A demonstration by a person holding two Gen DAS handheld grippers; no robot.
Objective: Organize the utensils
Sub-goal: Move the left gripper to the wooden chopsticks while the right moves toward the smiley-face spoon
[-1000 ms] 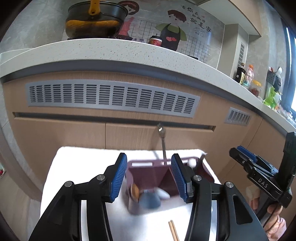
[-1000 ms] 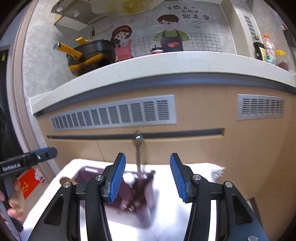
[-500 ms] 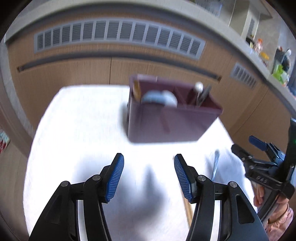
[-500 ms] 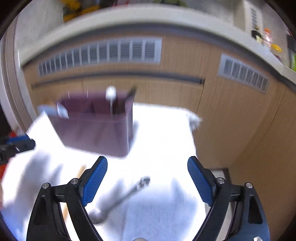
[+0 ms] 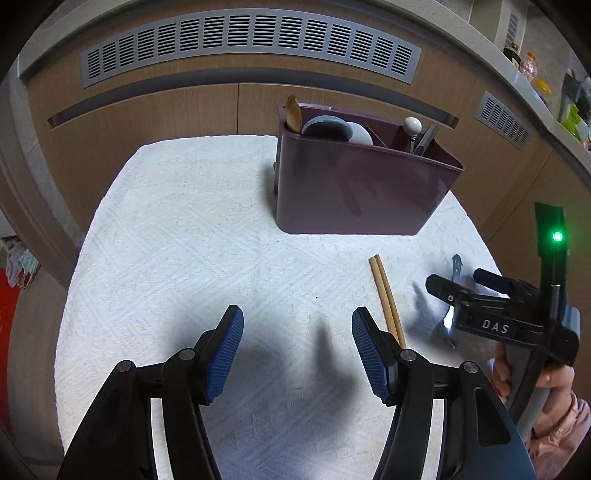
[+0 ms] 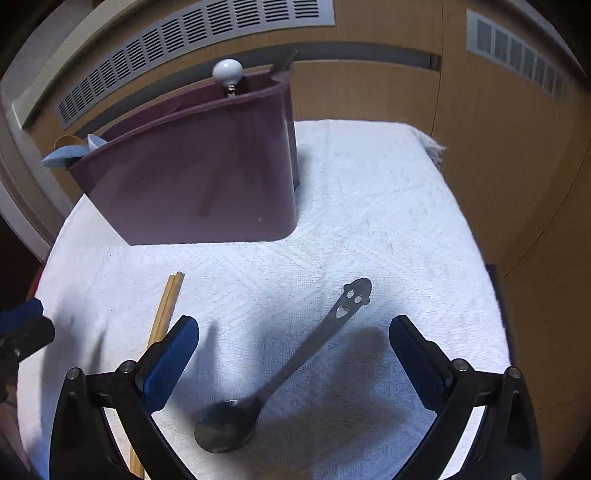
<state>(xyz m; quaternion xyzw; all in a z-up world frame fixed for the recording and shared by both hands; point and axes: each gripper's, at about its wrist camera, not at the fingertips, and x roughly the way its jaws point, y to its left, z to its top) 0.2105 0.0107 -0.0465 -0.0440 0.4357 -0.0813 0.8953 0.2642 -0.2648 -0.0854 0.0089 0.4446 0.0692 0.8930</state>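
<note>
The right gripper (image 6: 293, 360), its fingers just spread wide and gripping nothing, hangs over the metal spoon (image 6: 280, 373) on the white towel (image 6: 369, 221), the empty, half-open left gripper (image 5: 297, 354) beside the wooden chopsticks (image 5: 386, 295), and beyond stands the purple utensil caddy (image 5: 354, 184).

Both wrist cams: downward, shared towel (image 5: 207, 236).

A white textured cloth (image 5: 192, 236) covers the surface before wooden cabinet fronts (image 5: 155, 122) with a grey vent grille (image 5: 251, 33)
</note>
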